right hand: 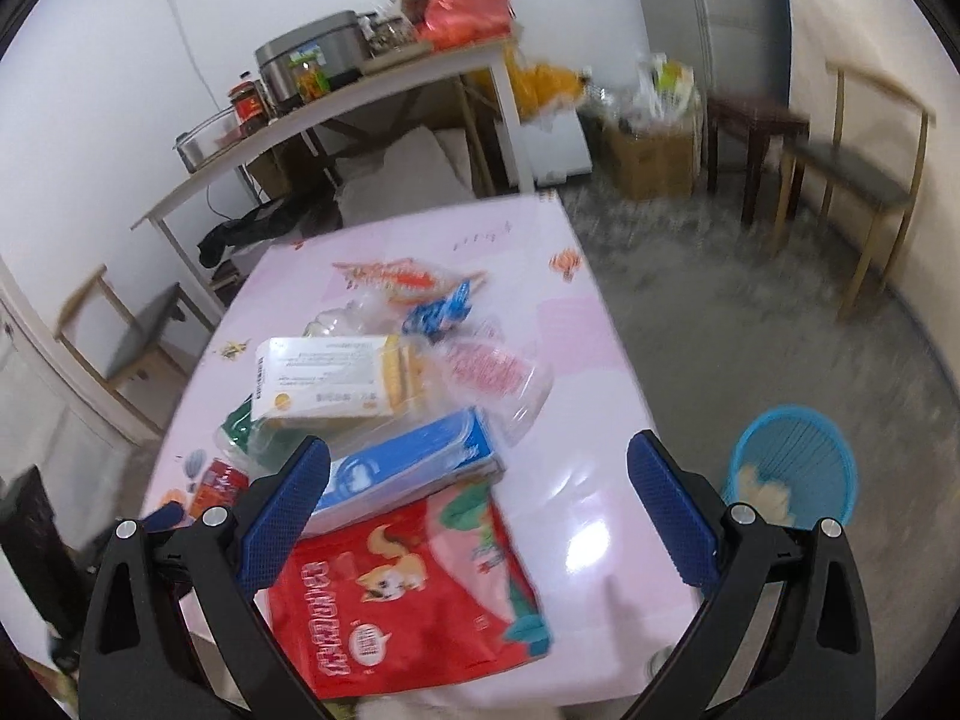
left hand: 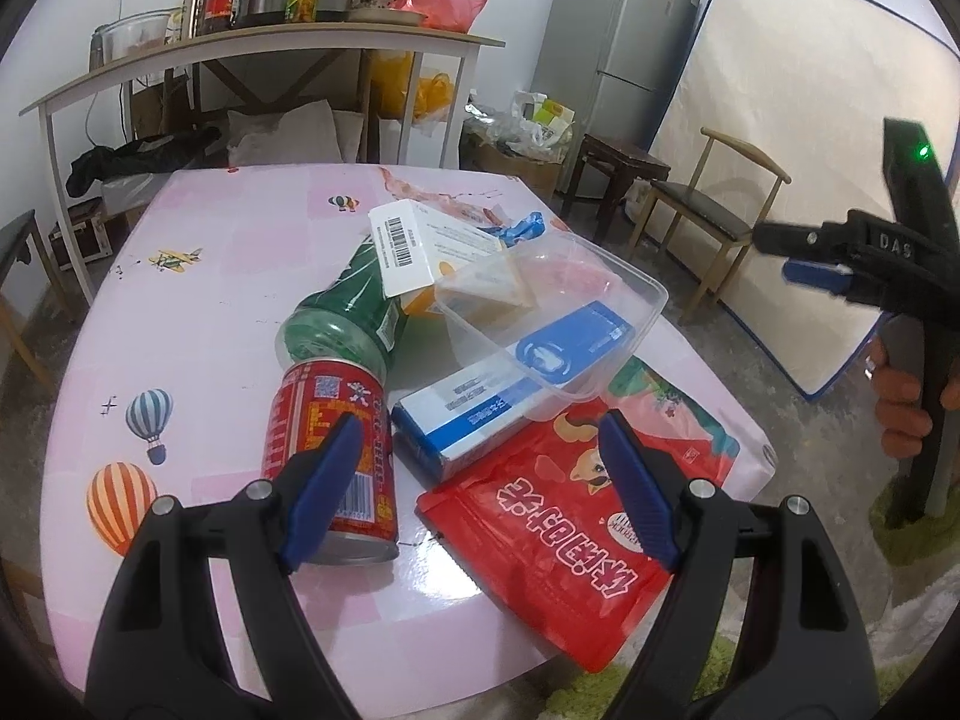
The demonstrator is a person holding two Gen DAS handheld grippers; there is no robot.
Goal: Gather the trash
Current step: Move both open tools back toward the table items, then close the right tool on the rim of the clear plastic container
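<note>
1. Filling both views, a pink desk (left hand: 198, 312) printed with balloons carries a heap of trash near its front edge.
2. A red snack bag (left hand: 564, 546) lies flat at the front of the desk, beside a blue-and-white carton (left hand: 468, 414).
3. A clear plastic tub (left hand: 558, 324) rests tilted on the carton, next to a green bottle (left hand: 348, 312) lying under a white barcoded box (left hand: 408, 252).
4. A red can (left hand: 336, 462) stands upright, just behind the left tool's near finger.
5. The left tool (left hand: 480, 486) hovers wide open, gripping nothing.
6. The right tool (right hand: 480, 510) is likewise spread and empty above the bag.
7. A blue basket (right hand: 792, 468) sits on the floor beside the desk.
</note>
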